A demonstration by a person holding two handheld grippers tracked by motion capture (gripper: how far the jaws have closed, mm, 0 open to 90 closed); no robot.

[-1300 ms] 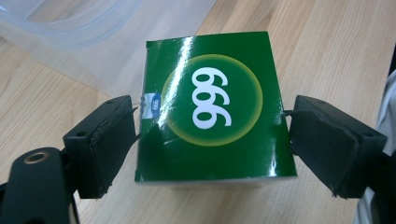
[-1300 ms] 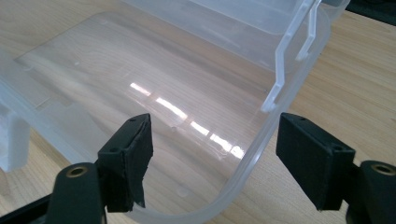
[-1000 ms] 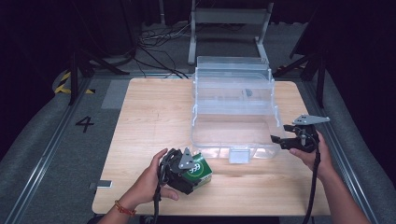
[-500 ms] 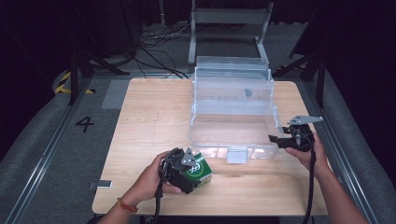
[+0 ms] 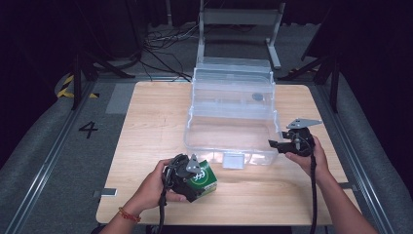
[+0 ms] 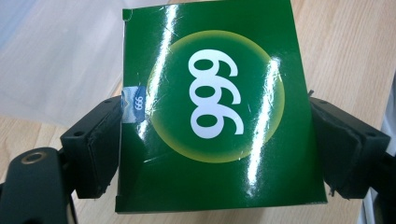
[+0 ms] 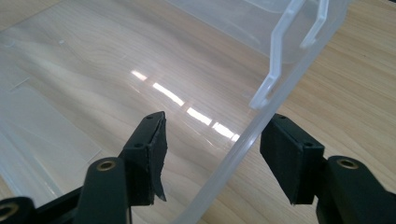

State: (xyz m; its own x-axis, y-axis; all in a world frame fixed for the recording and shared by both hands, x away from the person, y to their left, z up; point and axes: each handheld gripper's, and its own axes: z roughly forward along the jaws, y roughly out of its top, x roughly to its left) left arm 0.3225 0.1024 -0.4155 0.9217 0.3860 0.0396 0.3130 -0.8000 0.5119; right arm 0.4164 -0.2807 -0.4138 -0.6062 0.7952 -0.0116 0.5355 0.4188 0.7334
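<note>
Left hand-held gripper (image 6: 212, 154) pinching green box (image 6: 215, 107); clear bin (image 5: 231, 117) just far-right. Right hand-held gripper (image 7: 210, 154), jaws just closing, straddles bin's right wall.

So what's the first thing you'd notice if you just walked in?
Probably the shiny green box with a white 999 on it, clamped in the left gripper near the table's front edge. Next, the big clear plastic bin in the middle, with the right gripper straddling its side wall, jaws just closing.

Black hand-held gripper (image 5: 273, 144) with grey triangular plate.
</note>
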